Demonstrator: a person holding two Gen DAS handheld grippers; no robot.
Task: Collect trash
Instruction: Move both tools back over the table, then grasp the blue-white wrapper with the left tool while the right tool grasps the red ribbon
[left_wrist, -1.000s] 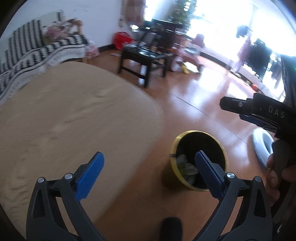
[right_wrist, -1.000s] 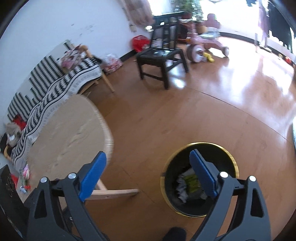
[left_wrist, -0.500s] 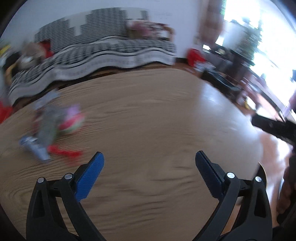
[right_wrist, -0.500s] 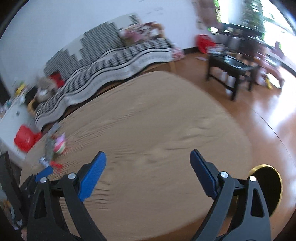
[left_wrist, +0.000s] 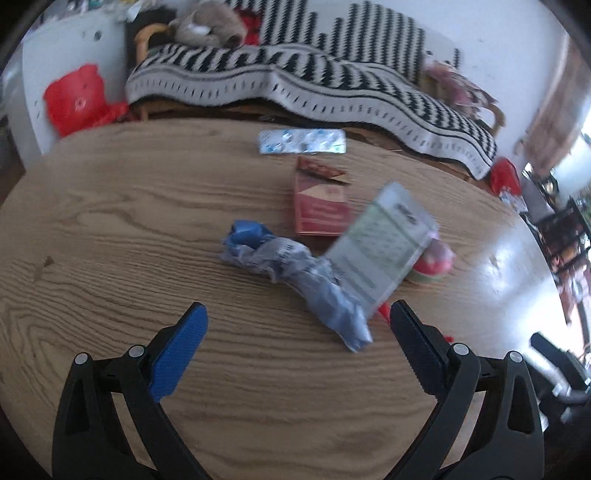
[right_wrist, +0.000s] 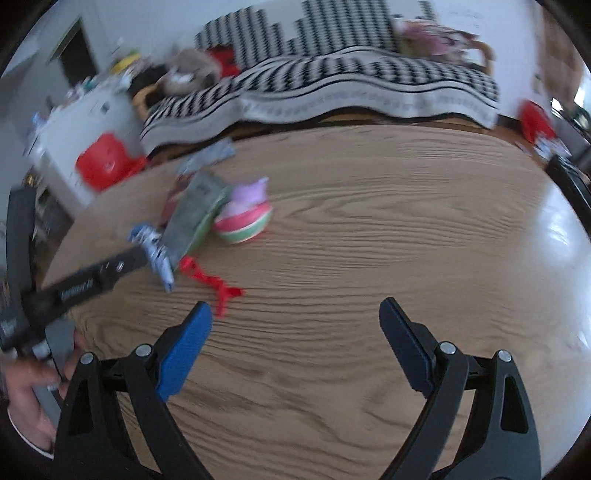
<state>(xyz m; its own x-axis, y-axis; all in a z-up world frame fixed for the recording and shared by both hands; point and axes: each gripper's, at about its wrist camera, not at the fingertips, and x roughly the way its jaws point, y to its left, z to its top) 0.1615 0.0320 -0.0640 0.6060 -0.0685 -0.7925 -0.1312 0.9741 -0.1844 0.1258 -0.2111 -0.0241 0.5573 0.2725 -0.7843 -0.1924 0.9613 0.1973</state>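
Note:
Trash lies on the wooden table (left_wrist: 110, 236). In the left wrist view I see a crumpled blue-grey wrapper (left_wrist: 295, 273), a grey-green packet (left_wrist: 380, 247), a red box (left_wrist: 319, 206), a blister pack (left_wrist: 303, 142) and a pink-green cup (left_wrist: 434, 262). My left gripper (left_wrist: 297, 341) is open and empty, just short of the wrapper. My right gripper (right_wrist: 295, 332) is open and empty over the table, right of a red strip (right_wrist: 212, 280). The wrapper (right_wrist: 155, 251), packet (right_wrist: 195, 214) and cup (right_wrist: 243, 218) lie to its far left.
A sofa with a black-and-white striped cover (left_wrist: 295, 74) stands behind the table. A red bag (left_wrist: 74, 98) sits by a white cabinet at the left. The left gripper's body (right_wrist: 74, 288) and the hand holding it show at the right wrist view's left edge.
Both grippers have swung left, away from the yellow-rimmed bin on the floor and over the table. The trash pile now lies close before the left gripper. Both stay open.

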